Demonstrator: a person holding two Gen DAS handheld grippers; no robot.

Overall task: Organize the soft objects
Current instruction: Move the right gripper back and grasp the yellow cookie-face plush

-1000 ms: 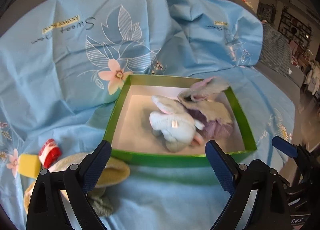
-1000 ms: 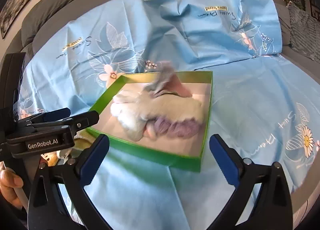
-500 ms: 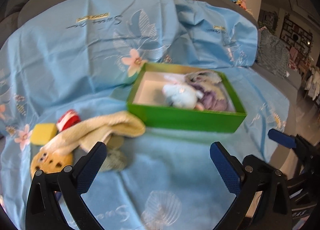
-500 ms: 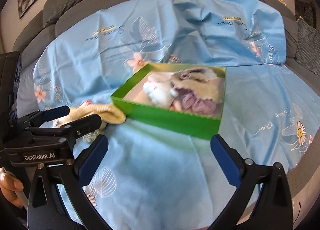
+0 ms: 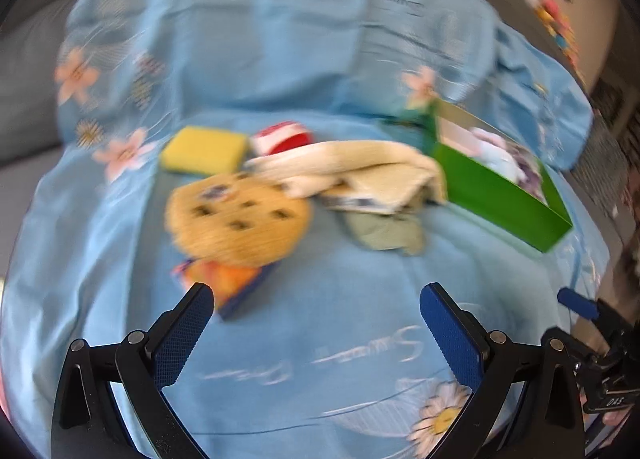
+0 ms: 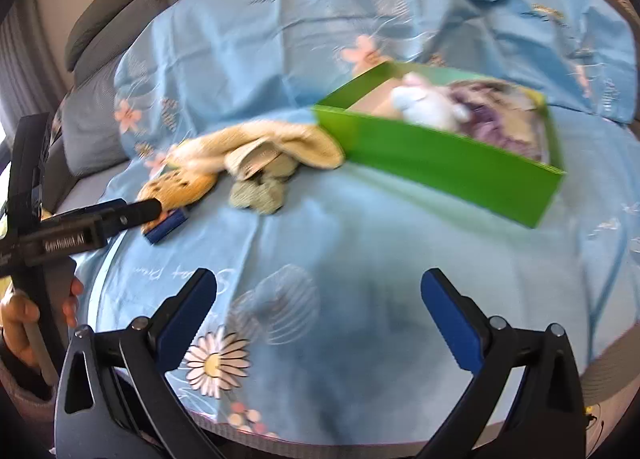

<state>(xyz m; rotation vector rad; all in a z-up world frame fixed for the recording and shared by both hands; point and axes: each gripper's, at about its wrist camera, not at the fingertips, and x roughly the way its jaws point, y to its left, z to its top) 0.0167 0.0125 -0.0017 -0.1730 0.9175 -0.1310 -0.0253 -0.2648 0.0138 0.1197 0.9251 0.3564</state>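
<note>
While two plush toys [image 6: 436, 107] are already seen in the green box [image 6: 440, 159] ahead to the right, nothing is held by either wide-open hand-held gripper [image 5: 316, 323] [image 6: 318, 307], and the cookie plush [image 5: 240, 215], towel [image 5: 360, 175], sponge [image 5: 204, 149] remain unsorted ahead.

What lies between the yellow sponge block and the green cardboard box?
In the left wrist view, a red-and-white soft item and a cream towel lie between the yellow sponge block and the green cardboard box.

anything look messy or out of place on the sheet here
Yes: a heap left of the green box. A cream cloth lies crumpled against its wall, over a grey-green cloth; the cookie plush sits atop an orange-blue item.
</note>
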